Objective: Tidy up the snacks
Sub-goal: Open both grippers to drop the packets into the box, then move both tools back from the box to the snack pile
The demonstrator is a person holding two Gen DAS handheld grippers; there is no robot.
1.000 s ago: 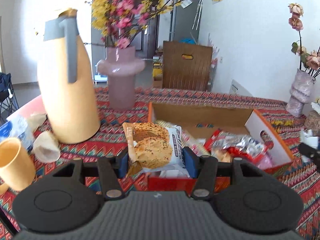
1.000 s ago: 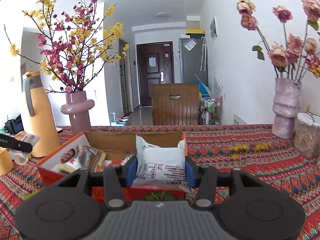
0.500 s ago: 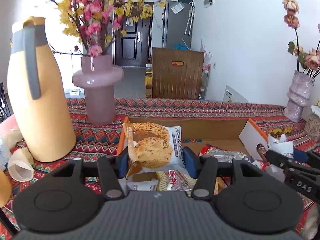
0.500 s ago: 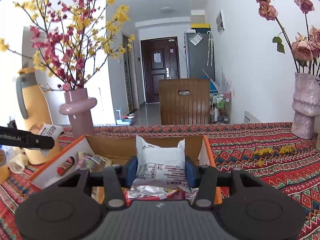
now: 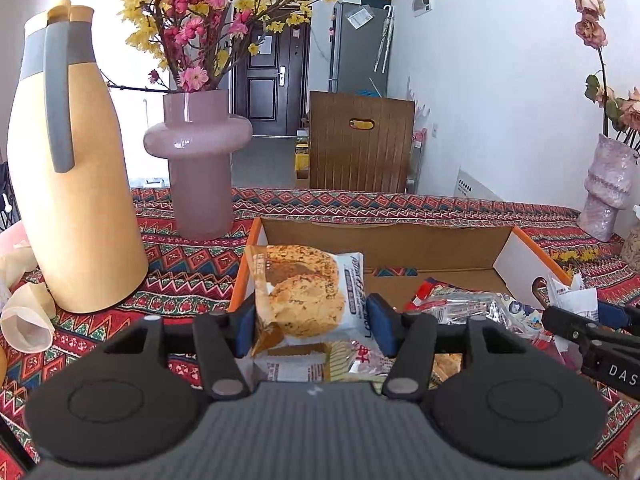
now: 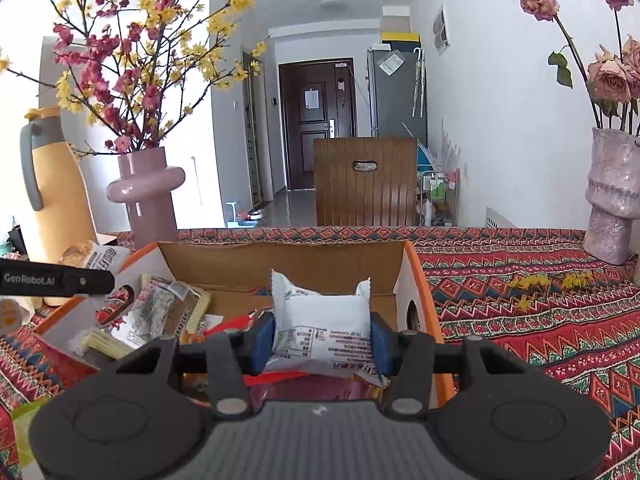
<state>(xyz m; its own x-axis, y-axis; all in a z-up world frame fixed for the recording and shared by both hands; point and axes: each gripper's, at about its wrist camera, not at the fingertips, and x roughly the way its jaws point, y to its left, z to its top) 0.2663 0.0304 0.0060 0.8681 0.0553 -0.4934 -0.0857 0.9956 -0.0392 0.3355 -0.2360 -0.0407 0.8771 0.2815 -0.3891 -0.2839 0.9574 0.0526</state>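
An open cardboard box (image 5: 380,226) with orange edges lies on the patterned tablecloth and holds several snack packets (image 5: 460,304). My left gripper (image 5: 310,320) hangs over the box's left end. A cookie packet (image 5: 300,292) stands upright between its blue pads; the jaws are opening while the wrapper still touches both pads. My right gripper (image 6: 322,340) is over the right end of the box (image 6: 280,246), shut on a white packet (image 6: 322,320) printed with small text. In the left wrist view that white packet (image 5: 572,300) shows at the far right.
A tall yellow jug (image 5: 72,184) and a pink vase (image 5: 198,160) of blossom branches stand left of the box, with paper cups (image 5: 28,320) nearer the edge. A textured vase (image 6: 612,200) stands at the right. Yellow petals (image 6: 532,282) lie on the cloth. A wooden chair (image 5: 360,144) stands behind the table.
Both grippers have moved forward and a little down, from the box's near edge to over its inside, each carrying its packet. The left jaws have spread slightly.
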